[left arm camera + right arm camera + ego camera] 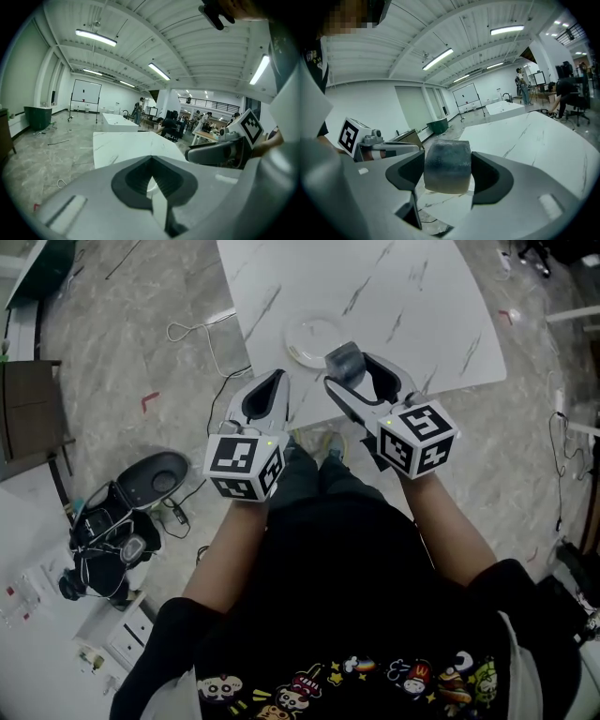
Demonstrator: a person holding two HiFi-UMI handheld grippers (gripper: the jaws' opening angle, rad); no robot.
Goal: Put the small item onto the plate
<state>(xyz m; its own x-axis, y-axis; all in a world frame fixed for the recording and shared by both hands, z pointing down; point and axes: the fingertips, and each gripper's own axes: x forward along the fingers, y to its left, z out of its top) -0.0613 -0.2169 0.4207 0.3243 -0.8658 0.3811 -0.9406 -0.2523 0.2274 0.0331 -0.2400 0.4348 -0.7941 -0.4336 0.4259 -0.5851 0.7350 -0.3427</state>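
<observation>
Two tools out in front of the person, one per hand, side by side and apart.

Nearer, the left tool [277,381]: jaws clenched flat on each other with nothing between. The left gripper view shows only a thin seam where the dark pads meet.

Slightly farther, the right tool [352,367]: jaws grasping the small grey block [344,358], one dark pad pressed on each side face. In the right gripper view the block sits square between the pads, darker and mottled toward the top, paler at the bottom edge.

Both tool tips are at the near edge of the white, grey-veined tabletop [403,296].

Block position: in the jaws, not on the plate. In the head view it overlaps the near right rim of the round white plate [309,334]. Height above the rim cannot be judged.

Beyond: grey stone floor [122,352] with a loose white cable [202,334]. A whiteboard [86,91] stands at the far wall.
</observation>
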